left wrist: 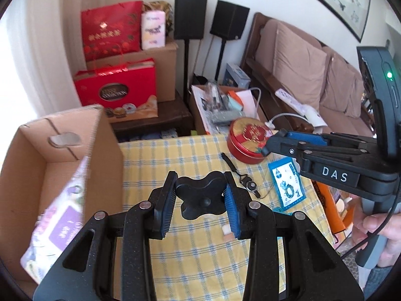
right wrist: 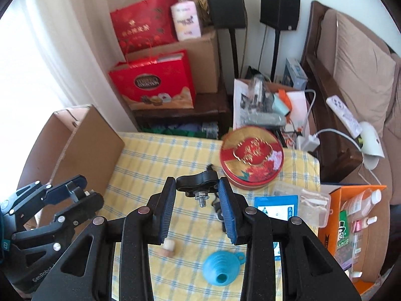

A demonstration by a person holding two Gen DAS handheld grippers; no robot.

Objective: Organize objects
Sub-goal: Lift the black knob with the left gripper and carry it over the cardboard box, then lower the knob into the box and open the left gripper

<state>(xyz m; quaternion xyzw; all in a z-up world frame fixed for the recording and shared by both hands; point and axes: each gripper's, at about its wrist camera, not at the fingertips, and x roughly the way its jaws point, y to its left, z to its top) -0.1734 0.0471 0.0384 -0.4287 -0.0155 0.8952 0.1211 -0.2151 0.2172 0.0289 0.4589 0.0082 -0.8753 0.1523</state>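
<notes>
Left gripper (left wrist: 200, 195) clamped on black lobed knob (left wrist: 200, 200), right gripper (right wrist: 196, 195) clamped on black threaded knob (right wrist: 196, 181), both above yellow checked tablecloth (right wrist: 175, 155), red tin (right wrist: 252, 158) beyond.

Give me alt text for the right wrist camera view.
The right gripper grips a black knob with a threaded stud above a yellow checked tablecloth. Below lie a blue funnel and a cork; a red round tin sits beyond.

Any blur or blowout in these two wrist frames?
Left wrist: tissue pack in the cardboard box is smeared by motion blur; window side washes out. Right wrist: curtain at left is overexposed, tin slightly soft. Both: fisheye bending, dark corners.
</notes>
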